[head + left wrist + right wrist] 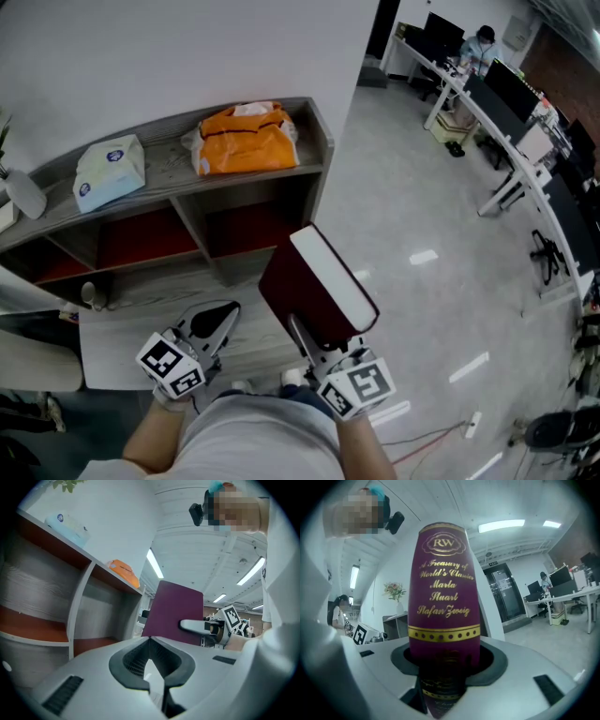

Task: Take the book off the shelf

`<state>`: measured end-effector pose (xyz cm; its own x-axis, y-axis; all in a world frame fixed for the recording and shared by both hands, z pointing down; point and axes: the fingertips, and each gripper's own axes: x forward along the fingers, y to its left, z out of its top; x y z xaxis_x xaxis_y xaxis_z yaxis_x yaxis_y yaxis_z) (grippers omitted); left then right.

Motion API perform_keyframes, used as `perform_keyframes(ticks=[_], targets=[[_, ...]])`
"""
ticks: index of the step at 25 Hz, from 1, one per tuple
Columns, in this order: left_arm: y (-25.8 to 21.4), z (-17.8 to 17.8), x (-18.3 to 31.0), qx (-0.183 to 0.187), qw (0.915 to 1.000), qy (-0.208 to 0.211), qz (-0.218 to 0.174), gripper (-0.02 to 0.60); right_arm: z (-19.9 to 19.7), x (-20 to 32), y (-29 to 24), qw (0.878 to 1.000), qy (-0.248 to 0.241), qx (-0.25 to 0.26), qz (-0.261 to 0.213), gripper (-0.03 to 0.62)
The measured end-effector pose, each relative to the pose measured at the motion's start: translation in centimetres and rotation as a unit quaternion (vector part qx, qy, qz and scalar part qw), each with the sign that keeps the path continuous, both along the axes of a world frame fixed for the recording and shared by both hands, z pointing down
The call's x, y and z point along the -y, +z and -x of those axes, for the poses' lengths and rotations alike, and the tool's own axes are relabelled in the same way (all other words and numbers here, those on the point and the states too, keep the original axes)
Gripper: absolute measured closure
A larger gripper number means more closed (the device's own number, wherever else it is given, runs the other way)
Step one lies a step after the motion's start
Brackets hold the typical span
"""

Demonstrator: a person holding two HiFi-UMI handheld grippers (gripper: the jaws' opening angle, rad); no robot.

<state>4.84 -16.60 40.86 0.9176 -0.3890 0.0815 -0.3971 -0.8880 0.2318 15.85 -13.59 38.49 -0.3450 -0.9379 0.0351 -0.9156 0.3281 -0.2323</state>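
Note:
My right gripper [314, 342] is shut on a thick maroon book [314, 286] with white page edges, held in the air in front of the shelf [178, 155] and clear of it. In the right gripper view the book's spine [443, 602], with gold lettering, stands upright between the jaws of the right gripper [443, 667]. My left gripper [220, 319] hangs to the left of the book, shut and holding nothing. In the left gripper view the left gripper [157, 677] points toward the shelf's open compartments, with the book [176, 613] and one right finger [197, 626] beyond it on the right.
On top of the shelf lie a tissue pack [111, 169] and an orange bag [248, 136]. Its red-floored compartments [141, 239] hold nothing that I can see. To the right is grey floor, with office desks and monitors [506, 94] further off. A cable [441, 436] lies on the floor.

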Motion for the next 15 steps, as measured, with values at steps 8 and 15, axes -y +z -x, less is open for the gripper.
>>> perform_keyframes(ticks=[8, 15], targets=[[0.05, -0.82, -0.19, -0.001, 0.9999, 0.015, 0.002, 0.566, -0.78, -0.74, -0.13, 1.000, 0.011, 0.007, -0.003, 0.362], [0.03, -0.98, -0.23, 0.001, 0.9998, 0.020, 0.001, 0.566, -0.46, -0.75, 0.20, 1.000, 0.012, -0.006, -0.004, 0.362]])
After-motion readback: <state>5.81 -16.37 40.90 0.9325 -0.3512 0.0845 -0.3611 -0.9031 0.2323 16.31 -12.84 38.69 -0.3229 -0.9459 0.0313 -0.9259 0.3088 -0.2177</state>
